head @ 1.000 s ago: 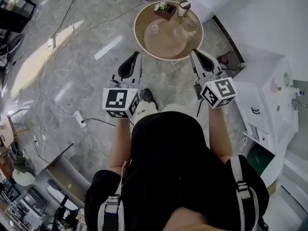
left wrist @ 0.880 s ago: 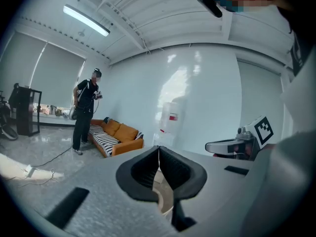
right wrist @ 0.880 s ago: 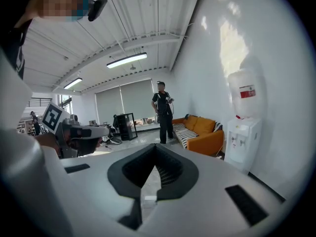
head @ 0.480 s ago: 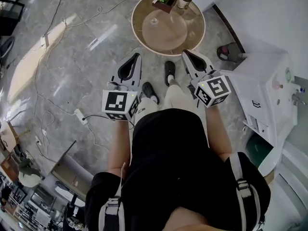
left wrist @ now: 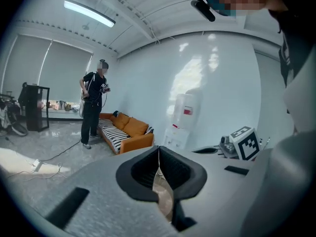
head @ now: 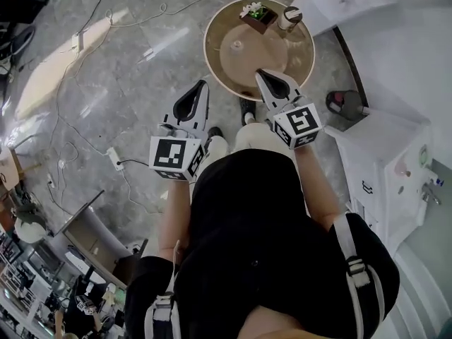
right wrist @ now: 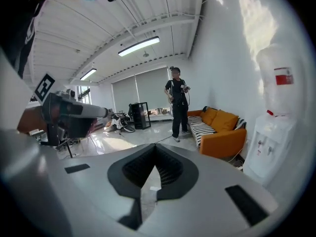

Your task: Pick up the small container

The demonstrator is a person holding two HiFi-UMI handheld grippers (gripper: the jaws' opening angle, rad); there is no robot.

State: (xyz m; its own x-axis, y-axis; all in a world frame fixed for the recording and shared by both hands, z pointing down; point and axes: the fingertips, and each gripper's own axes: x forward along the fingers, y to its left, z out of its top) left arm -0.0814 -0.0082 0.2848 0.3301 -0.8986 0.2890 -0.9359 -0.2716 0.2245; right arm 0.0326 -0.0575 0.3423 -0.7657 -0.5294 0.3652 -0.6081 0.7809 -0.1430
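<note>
Head view: the small container [head: 288, 18], a pale cylinder under a dark lid, is sitting at the one o'clock rim of the smooth tan round table [head: 212, 58], beside a boxed plant [head: 256, 13] at twelve. The right gripper [head: 261, 74] is hovering over the six o'clock edge, probably lining up a reach. The left gripper [head: 203, 85] is hanging off at eight.

Left gripper view: ribbed dark pads [left wrist: 177, 169] are pressing together, with nothing between.

Right gripper view: same story, pads [right wrist: 170, 171] are meeting on air, with an orange sofa [right wrist: 224, 127] beyond.
</note>
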